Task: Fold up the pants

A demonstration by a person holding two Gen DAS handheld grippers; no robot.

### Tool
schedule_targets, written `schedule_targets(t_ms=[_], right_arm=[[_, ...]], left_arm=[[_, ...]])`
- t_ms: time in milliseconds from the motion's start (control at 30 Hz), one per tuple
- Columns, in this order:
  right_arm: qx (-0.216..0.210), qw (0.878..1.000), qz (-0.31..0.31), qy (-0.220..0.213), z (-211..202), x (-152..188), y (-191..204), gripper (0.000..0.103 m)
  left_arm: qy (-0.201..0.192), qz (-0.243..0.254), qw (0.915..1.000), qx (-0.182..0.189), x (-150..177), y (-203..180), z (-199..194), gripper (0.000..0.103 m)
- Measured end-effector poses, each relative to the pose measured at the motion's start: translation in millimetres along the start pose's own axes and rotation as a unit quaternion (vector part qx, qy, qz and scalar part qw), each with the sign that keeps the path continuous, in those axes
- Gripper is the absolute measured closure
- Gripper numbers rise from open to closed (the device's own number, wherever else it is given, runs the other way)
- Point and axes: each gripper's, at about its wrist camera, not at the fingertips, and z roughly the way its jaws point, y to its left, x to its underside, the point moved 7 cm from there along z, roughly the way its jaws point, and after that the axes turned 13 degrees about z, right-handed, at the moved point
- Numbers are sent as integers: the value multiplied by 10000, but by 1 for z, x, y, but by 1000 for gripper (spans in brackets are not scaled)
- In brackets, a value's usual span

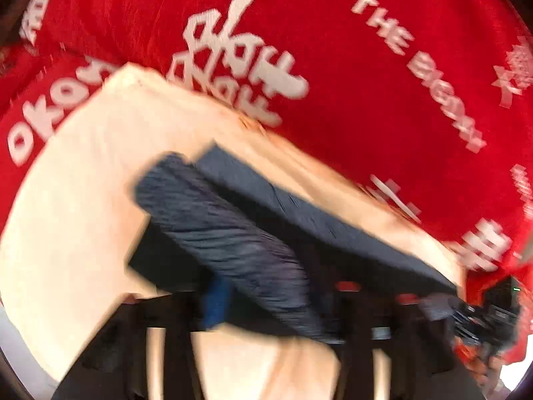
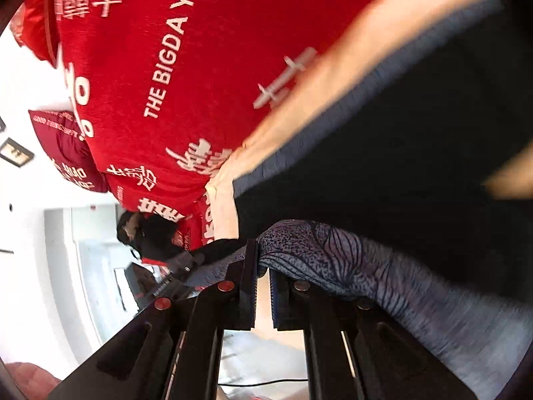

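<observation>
Red lettered bedspread [image 2: 140, 66] under a cream board [image 1: 66, 200], white wall [image 2: 23, 76] beyond

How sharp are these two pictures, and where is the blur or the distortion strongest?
Left wrist view: motion blur nearly everywhere; the pants and the white lettering on the red blanket are smeared. Right wrist view: sharper; the blanket lettering reads clearly and the right gripper is crisp, but the pants smear toward the right edge. Both views show fisheye bending and dark corners.
</observation>
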Motion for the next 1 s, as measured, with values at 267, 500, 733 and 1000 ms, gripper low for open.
schedule_targets(t_ms=[267, 500, 733, 1000], right_arm=[[922, 9951, 209, 275, 81, -105, -49, 94], [1008, 9931, -476, 369, 63, -86, -14, 28], [1271, 9826, -1192, 649, 77, -51, 3, 30], [1375, 9881, -683, -125, 22, -83, -24, 39]], left_arm=[[532, 33, 9927, -1083, -25, 23, 103, 24], [-39, 103, 9899, -1415, -44, 32, 19, 24], [1198, 669, 9761, -1683, 21, 20, 89, 24], [1266, 1174, 9724, -1570, 38, -22, 50, 22]])
